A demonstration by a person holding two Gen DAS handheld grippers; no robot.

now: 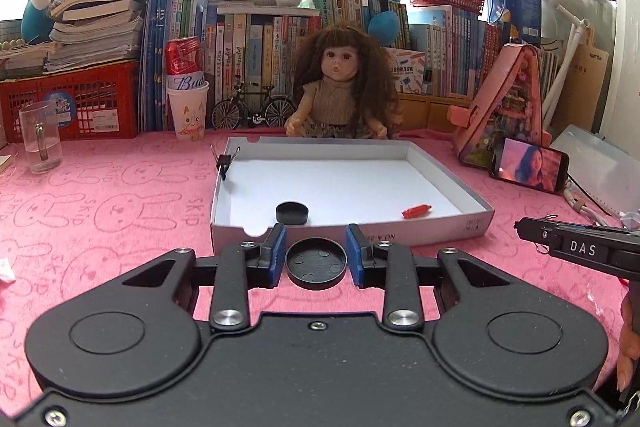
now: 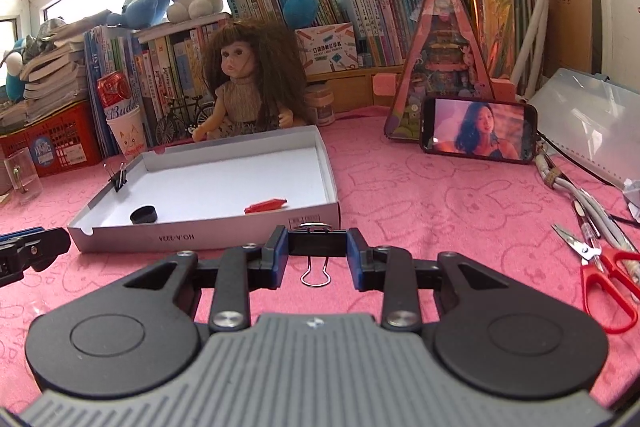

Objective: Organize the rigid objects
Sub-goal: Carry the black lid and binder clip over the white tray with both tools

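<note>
Presently, step: I carry both pieces toward the white box (image 1: 472, 213) at twelve o'clock.
Left gripper (image 1: 316, 245): narrowly parted, clamping black cap (image 1: 316, 263).
Right gripper (image 2: 317, 241): narrowly parted, clamping binder clip (image 2: 317, 242).
Next: clear the near wall, then release inside.

Readable lettering on the desk

The pink cloth (image 1: 120, 211) repeats "SKIP"; the right gripper (image 1: 580, 247) carries "DAS"; the red can (image 1: 184, 63) shows "Bud"; the box (image 2: 176, 238) wall reads "NO.A-222A" upside down.

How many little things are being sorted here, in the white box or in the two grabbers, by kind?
Round black plastic caps: 2, one in the white cardboard box at, one in the left gripper at
Black metal binder clips: 2, one on the box wall, one in the right gripper at
Small red plastic piece: 1
Total: 5
</note>
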